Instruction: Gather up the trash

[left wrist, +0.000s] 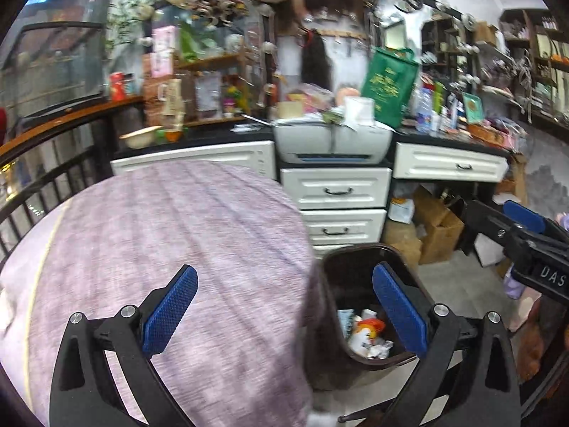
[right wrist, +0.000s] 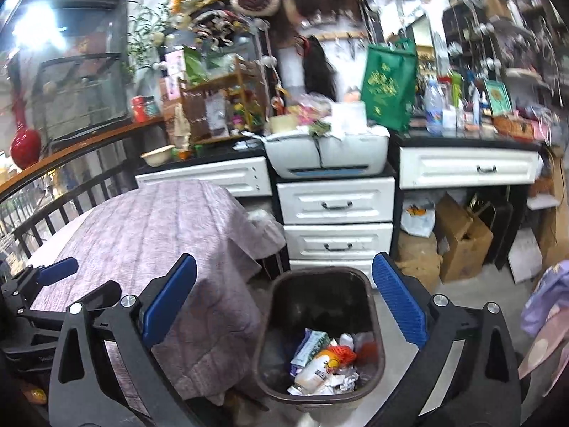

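A dark brown trash bin (right wrist: pixel 373 320) stands on the floor beside the table; it also shows in the left wrist view (left wrist: pixel 334 259). Inside lies trash (right wrist: pixel 322 363): a white bottle, cartons, orange netting and crumpled wrappers, also seen in the left wrist view (left wrist: pixel 366 334). My right gripper (right wrist: pixel 284 306) is open and empty above the bin. My left gripper (left wrist: pixel 284 309) is open and empty over the table's right edge, next to the bin. The right gripper's arm (left wrist: pixel 526 238) shows at the right of the left wrist view, and the left gripper (right wrist: pixel 53 277) at the left of the right wrist view.
A table with a mauve cloth (left wrist: pixel 160 249) fills the left. White drawers (right wrist: pixel 336 206) and a printer (right wrist: pixel 327 153) stand behind the bin under a cluttered counter with a green bag (right wrist: pixel 389 82). Cardboard boxes (right wrist: pixel 462 242) sit on the floor at right. A dark railing (left wrist: pixel 46 178) runs at left.
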A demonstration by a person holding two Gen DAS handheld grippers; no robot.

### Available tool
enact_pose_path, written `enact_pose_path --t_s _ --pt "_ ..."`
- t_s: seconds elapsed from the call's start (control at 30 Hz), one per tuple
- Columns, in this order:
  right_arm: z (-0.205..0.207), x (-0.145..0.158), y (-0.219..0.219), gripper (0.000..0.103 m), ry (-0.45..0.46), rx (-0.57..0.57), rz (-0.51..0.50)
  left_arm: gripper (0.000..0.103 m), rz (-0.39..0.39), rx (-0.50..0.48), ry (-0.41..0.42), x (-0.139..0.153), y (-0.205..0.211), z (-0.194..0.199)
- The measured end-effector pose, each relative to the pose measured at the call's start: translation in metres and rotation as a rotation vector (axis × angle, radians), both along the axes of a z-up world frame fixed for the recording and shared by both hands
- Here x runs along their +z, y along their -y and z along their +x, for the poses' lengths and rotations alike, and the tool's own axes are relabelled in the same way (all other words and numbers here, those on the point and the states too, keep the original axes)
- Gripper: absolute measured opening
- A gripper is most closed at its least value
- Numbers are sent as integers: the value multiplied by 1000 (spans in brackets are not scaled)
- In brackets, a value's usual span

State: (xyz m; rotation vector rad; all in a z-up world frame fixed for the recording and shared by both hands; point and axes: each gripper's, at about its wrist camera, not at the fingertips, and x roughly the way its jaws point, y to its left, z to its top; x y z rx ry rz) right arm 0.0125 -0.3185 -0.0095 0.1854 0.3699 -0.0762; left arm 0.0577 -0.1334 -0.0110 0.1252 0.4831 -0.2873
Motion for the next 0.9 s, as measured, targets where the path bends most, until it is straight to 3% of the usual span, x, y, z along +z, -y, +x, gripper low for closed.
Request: enact_pose_path --t_s 0.2,0.47,0.57,0.9 --pt "-13 10 -25 97 33 8 -1 98 -14 88 43 12 -37 -23" --pt "-32 15 -51 97 70 52 -22 98 -70 134 88 21 -71 -46" --pt "-39 12 -54 97 112 46 -33 98 -65 192 153 19 -77 -55" --pt "-38 7 -57 97 113 84 -44 98 -121 210 202 24 -84 -62"
